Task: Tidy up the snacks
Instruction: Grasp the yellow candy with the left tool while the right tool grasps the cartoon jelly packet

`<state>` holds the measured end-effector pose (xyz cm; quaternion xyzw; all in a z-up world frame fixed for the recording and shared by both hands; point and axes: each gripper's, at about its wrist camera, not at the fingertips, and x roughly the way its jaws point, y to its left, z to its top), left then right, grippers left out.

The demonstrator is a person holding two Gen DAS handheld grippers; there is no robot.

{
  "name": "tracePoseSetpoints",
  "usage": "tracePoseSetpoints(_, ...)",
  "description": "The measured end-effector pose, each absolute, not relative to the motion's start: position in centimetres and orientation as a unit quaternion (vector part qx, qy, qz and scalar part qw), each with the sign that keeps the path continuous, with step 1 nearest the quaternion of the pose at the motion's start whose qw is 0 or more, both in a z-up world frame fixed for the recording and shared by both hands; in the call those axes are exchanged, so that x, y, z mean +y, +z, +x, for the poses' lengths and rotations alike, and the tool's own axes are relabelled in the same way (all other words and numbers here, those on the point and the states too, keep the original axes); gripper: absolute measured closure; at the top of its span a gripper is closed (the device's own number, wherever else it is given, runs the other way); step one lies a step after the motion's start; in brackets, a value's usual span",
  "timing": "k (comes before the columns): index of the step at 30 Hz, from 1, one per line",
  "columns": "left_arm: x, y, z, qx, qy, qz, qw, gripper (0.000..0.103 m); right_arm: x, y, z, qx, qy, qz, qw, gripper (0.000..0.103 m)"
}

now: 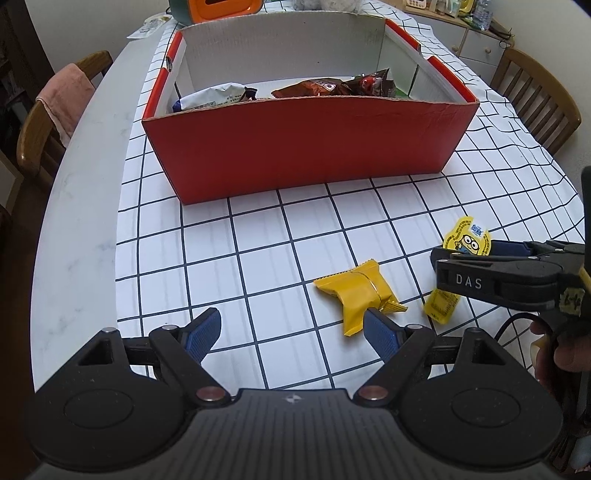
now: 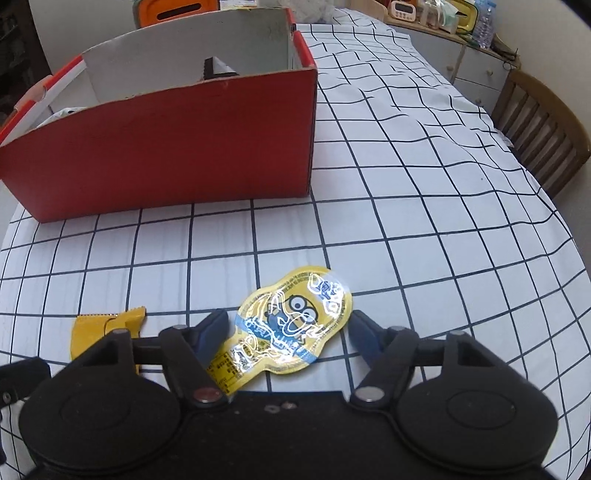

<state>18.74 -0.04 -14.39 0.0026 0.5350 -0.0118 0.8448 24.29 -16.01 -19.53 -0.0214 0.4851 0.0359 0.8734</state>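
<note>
A flat yellow cartoon-print snack packet [image 2: 295, 317] lies between the blue pads of my right gripper [image 2: 288, 325], which touch its two sides; its label end hangs toward the camera. In the left wrist view that right gripper [image 1: 465, 258] reaches in from the right with the packet [image 1: 467, 238] sticking out past its fingers. My left gripper [image 1: 291, 325] is open just above the checked cloth, and its right fingertip [image 1: 376, 325] overlaps the near edge of a yellow wrapped snack [image 1: 358, 295]. Behind stands a red cardboard box [image 1: 295, 147] holding a white packet [image 1: 214, 96] and brown packets [image 1: 325, 88].
A white cloth with dark grid lines [image 1: 258, 240] covers the table; bare marble-look tabletop [image 1: 85, 184] shows at the left. Wooden chairs [image 1: 535, 96] stand at both sides, the left one draped with a pink towel [image 1: 66, 96]. An orange container [image 1: 221, 9] sits behind the box.
</note>
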Motion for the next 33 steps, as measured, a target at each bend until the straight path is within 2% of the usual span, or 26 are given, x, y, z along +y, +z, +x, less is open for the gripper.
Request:
tracePoseSetpoints(3, -0.3, -14.4, 19.0, 0.536, -0.015, 0.000, 0.844, 0.019, -16.1, -19.3, 23.9, 0.481, 0.044, -0.025, 0.875, 0.042)
tracePoseSetpoints(4, -0.4, -14.5, 19.1, 0.537, -0.017, 0.000, 0.843, 0.019, -16.2, -19.3, 23.8, 0.480, 0.048, -0.027, 0.876, 0.049)
tracePoseSetpoints(5, -0.5, -14.6, 19.2, 0.538, -0.018, 0.000, 0.842, 0.019, -16.2, -19.2, 23.6, 0.477, 0.052, -0.030, 0.877, 0.052)
tracePoseSetpoints(23, -3.9, -17.5, 23.3, 0.582, -0.005, -0.016, 0.813, 0.020, -19.3, -18.5, 22.0, 0.477, 0.067, 0.004, 0.876, 0.053)
tracePoseSetpoints(25, -4.2, -17.7, 23.4, 0.585, -0.008, -0.014, 0.811, 0.027, -19.5, -18.5, 22.0, 0.477, 0.066, 0.005, 0.876, 0.053)
tracePoseSetpoints(27, -4.4, -18.0, 23.5, 0.592, -0.010, -0.012, 0.806, 0.040, -19.7, -18.5, 21.9, 0.477, 0.065, 0.007, 0.876, 0.053)
tracePoseSetpoints(33, -4.1, -18.2, 23.5, 0.593, -0.011, -0.013, 0.805, 0.061, -20.0, -18.3, 21.8, 0.476, 0.066, 0.011, 0.877, 0.053)
